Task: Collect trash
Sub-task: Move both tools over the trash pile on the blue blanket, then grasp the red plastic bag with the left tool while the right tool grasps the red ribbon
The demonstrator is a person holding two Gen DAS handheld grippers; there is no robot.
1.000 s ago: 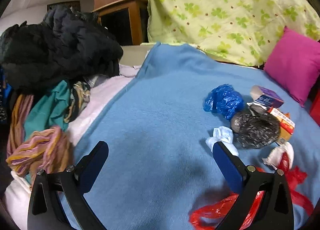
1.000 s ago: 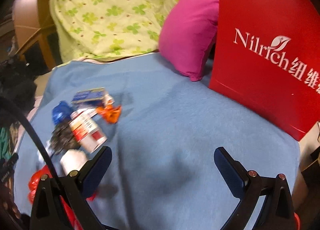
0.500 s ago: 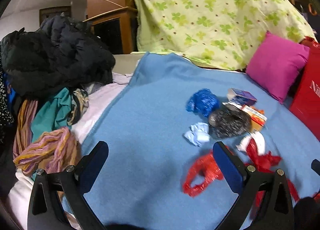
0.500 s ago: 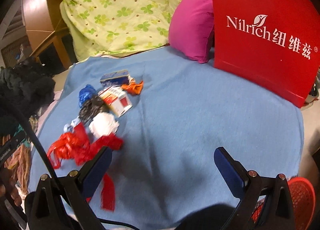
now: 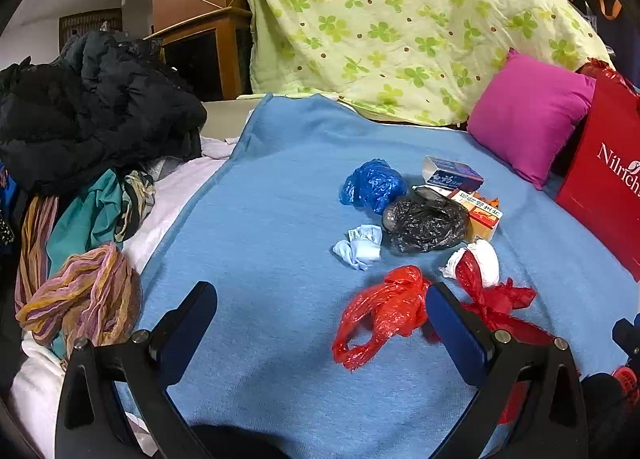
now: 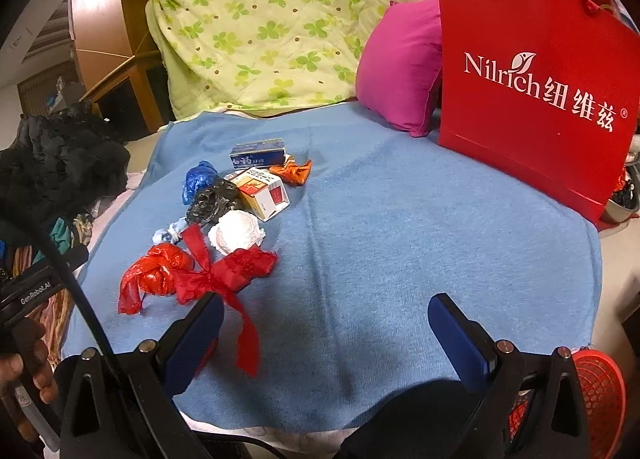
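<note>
Both grippers hang over the light blue fleece blanket [image 6: 400,227] with nothing between their fingers. The left gripper [image 5: 320,315] has its dark blue pads spread wide, at the bottom of its frame; the right gripper [image 6: 326,327] is spread the same way, low in its own frame.

The trash sits in a loose cluster on the blanket, right of centre in the left view and left of centre in the right view. Nearest is a crumpled red plastic bag [image 5: 380,315], just beside the left gripper's right pad, and a tied red plastic ribbon-like wrapper [image 6: 224,275] that trails down toward the right gripper's left pad. Above them lie a white crumpled paper ball [image 6: 237,233], a small pale blue wad of tissue [image 5: 360,247], a scrunched black plastic bag [image 5: 426,223], a balled blue plastic bag [image 5: 372,185], a red-and-white carton [image 6: 264,191], a blue cardboard box [image 6: 258,153] and an orange foil wrapper [image 6: 292,171].

A red paper shopping bag [image 6: 532,91] stands at the right, against a magenta cushion [image 6: 400,67]. A red mesh basket [image 6: 596,391] shows at the lower right corner.
</note>
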